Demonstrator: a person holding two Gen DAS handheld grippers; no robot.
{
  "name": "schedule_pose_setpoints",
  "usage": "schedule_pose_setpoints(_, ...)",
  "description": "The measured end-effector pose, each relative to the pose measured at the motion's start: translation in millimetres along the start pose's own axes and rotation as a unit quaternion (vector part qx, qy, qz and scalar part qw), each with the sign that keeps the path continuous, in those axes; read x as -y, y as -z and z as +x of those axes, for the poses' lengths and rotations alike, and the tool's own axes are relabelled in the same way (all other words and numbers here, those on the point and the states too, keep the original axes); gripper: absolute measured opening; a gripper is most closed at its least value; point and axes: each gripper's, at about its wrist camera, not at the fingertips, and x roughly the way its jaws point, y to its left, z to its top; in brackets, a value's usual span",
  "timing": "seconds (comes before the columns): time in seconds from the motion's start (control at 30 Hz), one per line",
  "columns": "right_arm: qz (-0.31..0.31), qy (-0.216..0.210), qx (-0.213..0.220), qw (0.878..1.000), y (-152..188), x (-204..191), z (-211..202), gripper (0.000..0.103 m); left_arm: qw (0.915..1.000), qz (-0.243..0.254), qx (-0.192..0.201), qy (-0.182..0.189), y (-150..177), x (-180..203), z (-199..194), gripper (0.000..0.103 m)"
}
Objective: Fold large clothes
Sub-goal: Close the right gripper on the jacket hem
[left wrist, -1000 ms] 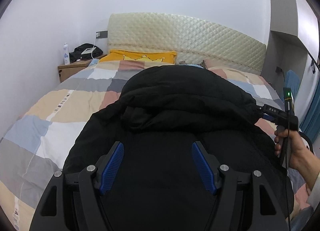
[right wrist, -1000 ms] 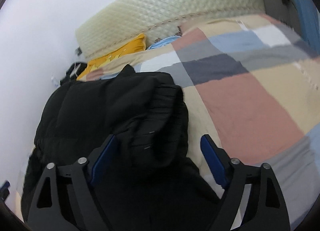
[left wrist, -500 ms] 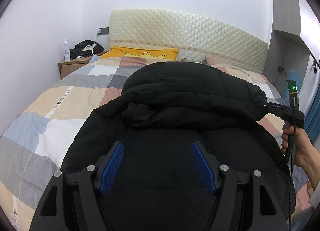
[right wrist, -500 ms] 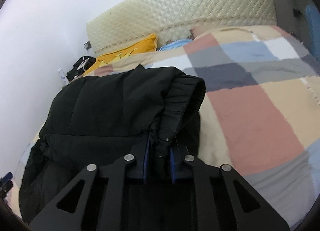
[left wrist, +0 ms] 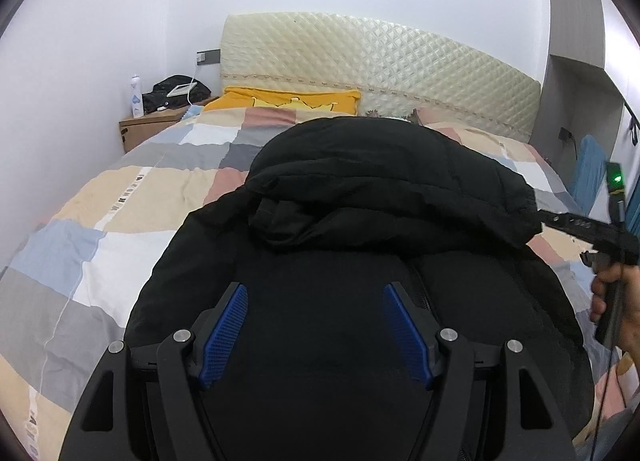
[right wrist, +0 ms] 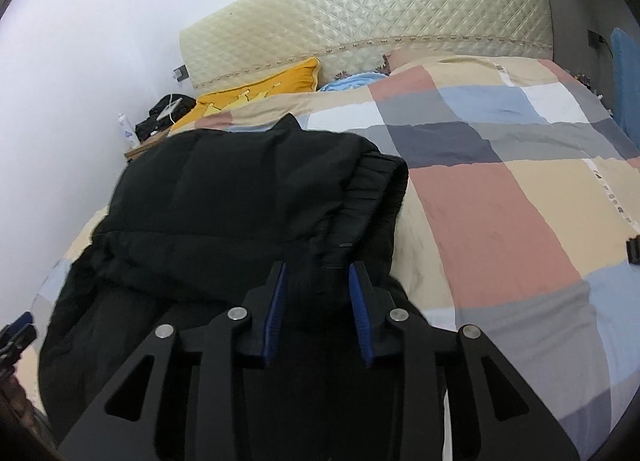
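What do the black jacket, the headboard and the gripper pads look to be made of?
Jacket: seemingly matte synthetic shell over padding, with puffy stitched panels and a ribbed knit cuff. Headboard: cream, glossy, diamond-quilted, probably faux leather or vinyl. Pads: blue, finely cross-hatched, likely rubber or plastic.

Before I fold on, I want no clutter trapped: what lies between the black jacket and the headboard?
In the right wrist view: checked quilt, a yellow pillow and a blue pillow between jacket and headboard.

I'm in a home bedroom: checked duvet (left wrist: 132, 197) before me, quilted headboard (left wrist: 360, 61) far, wooden nightstand (left wrist: 148, 129) far left.
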Motion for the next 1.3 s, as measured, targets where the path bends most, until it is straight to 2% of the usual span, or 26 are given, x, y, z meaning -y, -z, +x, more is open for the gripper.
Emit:
schedule_pose_setpoints(0.13,-0.027,0.030,-0.038,0.998,6.6,-17.9,-19.2,0.033,0.9998,0.002,-0.013,0.013,0.7,1.6,-0.1,0.070)
schedule_pose_setpoints(0.37,-0.022,0.006,-0.059,0.998,43.2,-28.3,-66.1,0.033,0.9993,-0.006,-0.035,0.008,3.2,1.4,2.3,0.070)
schedule_pose_setpoints(0.47,-0.003,0.006,-0.077,0.997,65.8,-21.4,-78.9,0.033,0.9984,-0.016,-0.051,0.020,4.8,0.3,7.4,0.070)
schedule_pose_setpoints(0.63,0.052,-0.001,-0.100,0.994,84.9,-7.9,-101.8,0.033,0.9970,-0.021,-0.069,0.026,7.4,0.0,10.9,0.070)
schedule_pose_setpoints(0.67,0.055,0.001,-0.103,0.993,86.4,-7.5,-106.8,0.035,0.9970,-0.018,-0.071,0.027,8.3,0.7,10.4,0.070)
schedule_pose_setpoints(0.73,0.048,0.015,-0.113,0.992,89.4,-10.7,-116.7,0.053,0.9967,-0.013,-0.075,0.029,10.9,2.6,9.5,0.070)
schedule_pose_setpoints(0.8,0.042,0.017,-0.131,0.990,92.6,-15.7,-122.8,0.062,0.9962,-0.007,-0.081,0.030,12.5,5.5,10.4,0.070)
schedule_pose_setpoints(0.87,0.039,0.007,-0.157,0.987,97.7,-19.2,-126.4,0.062,0.9958,0.000,-0.087,0.031,14.2,9.4,11.4,0.070)
schedule_pose_setpoints(1.0,0.061,-0.007,-0.244,0.968,121.9,-22.4,-120.9,0.064,0.9947,0.015,-0.097,0.031,18.6,15.9,12.7,0.070)
schedule_pose_setpoints(1.07,0.076,0.003,-0.283,0.956,132.0,-18.4,-114.7,0.066,0.9936,0.017,-0.106,0.036,20.6,17.4,14.4,0.070)
schedule_pose_setpoints(1.13,0.093,0.017,-0.307,0.947,136.6,-9.5,-107.9,0.076,0.9924,0.017,-0.115,0.040,21.2,17.4,17.5,0.070)
schedule_pose_setpoints(1.23,0.145,0.043,-0.316,0.937,139.0,11.7,-101.4,0.085,0.9903,0.014,-0.131,0.045,23.7,16.8,22.7,0.070)
schedule_pose_setpoints(1.3,0.177,0.045,-0.324,0.928,142.9,23.0,-95.2,0.086,0.9891,0.012,-0.139,0.047,26.3,17.1,24.9,0.070)
